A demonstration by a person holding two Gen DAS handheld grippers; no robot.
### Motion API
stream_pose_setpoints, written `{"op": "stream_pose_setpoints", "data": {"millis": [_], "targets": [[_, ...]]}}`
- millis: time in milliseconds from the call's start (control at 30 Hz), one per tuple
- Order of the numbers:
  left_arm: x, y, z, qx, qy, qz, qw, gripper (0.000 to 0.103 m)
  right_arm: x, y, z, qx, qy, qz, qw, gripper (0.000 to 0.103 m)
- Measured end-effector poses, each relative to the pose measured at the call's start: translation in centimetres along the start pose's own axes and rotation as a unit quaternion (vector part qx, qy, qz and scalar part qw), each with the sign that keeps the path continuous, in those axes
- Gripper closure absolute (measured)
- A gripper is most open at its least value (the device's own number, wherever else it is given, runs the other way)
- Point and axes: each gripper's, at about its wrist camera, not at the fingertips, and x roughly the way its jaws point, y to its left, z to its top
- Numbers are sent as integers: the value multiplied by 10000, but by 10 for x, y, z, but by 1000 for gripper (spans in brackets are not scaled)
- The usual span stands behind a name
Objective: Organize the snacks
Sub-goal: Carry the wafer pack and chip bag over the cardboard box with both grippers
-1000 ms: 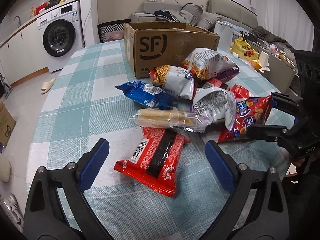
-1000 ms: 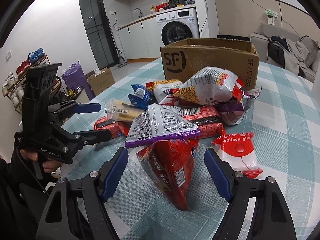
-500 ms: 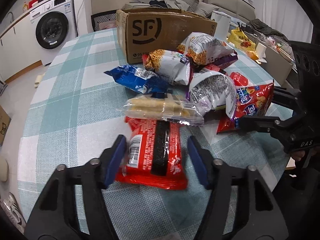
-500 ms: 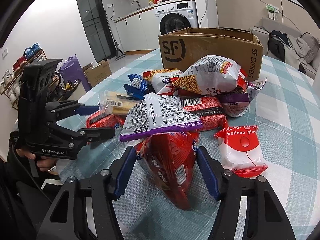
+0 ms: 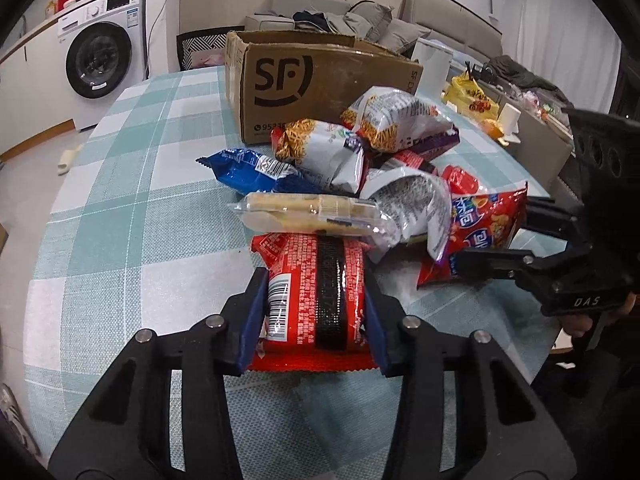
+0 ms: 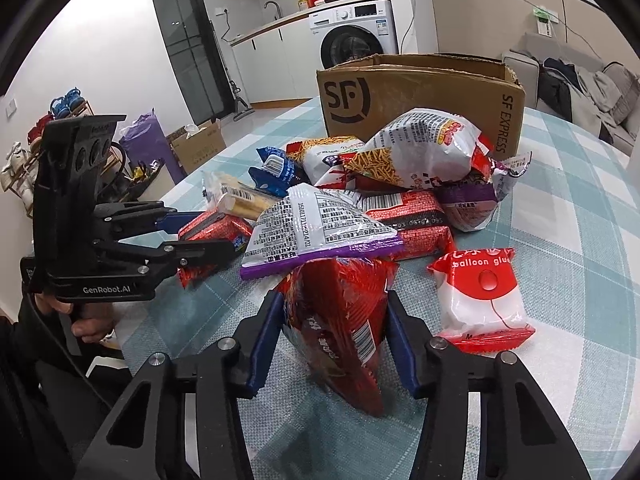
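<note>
- left gripper [image 5: 314, 312] angled down at the table, near edge of the snack pile, held from below by a hand [image 6: 90, 322] seen in the right wrist view
- its blue pads [image 5: 253, 316] are clamped on both long sides of the red packet with black stripe [image 5: 316, 292]; packet lies flat on the checked tablecloth [image 5: 132, 216], barcode end toward the left pad
- far end of that packet is tucked under the clear pack of pale biscuits [image 5: 308, 210]
- right gripper [image 6: 334, 340] also tilted down at the pile from the opposite side; the hand [image 5: 580, 322] under it is partly visible in the left wrist view
- right jaws closing; red chip bag [image 6: 340, 320] stands on edge between them, both pads touching its sides, bag looks squeezed
- top of the red chip bag is under the white and purple bag [image 6: 316, 228]
- rest of the pile sits between the two grippers and the cardboard box [image 6: 420, 96]: blue packet [image 5: 256, 170], two white noodle-snack bags [image 5: 324, 152], another red packet [image 6: 408, 220]
- white and red balloon glue pack [image 6: 482, 300] lies alone, just right of the right gripper, apart from the chip bag
- box is open at the top, at the far side of the pile; contents not visible
- washing machine [image 5: 104, 56] and sofa [image 5: 352, 20] in the background
</note>
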Motion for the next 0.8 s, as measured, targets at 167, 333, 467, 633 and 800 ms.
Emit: {"op": "stream_pose_setpoints", "data": {"millis": [167,333,467,633,800], "targets": [[-7,-5,4,-10,-175,-130,9998,62,-9,-3,0,48,-170,-56,9998,61],[-15,-12,9,21,-332,-234,9992,62,-20,-4,0,23,-418,-151,9990,62],[-25,-15,11,23,-509,-268,9983,62,-30,-6,2,44,-566,-186,9982,62],[-38,-17,19,67,-746,-224,9969,62,-46,-12,3,131,-789,-294,9964,62],[-45,-14,30,-48,-919,-187,9956,62,-63,-17,8,247,-1159,-450,9919,62]]}}
